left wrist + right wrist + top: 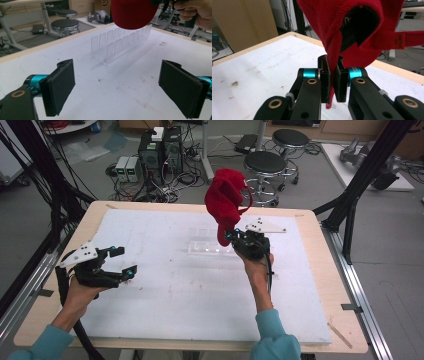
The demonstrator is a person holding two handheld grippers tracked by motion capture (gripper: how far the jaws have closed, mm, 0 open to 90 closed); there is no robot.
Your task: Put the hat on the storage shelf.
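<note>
Red cap (pixel 226 200) hangs upturned, its edge pinched above the clear rack (pixel 212 247).

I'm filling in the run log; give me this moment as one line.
right gripper: shut on red cap, held above table | left gripper: open, empty | clear rack: on white board
</note>
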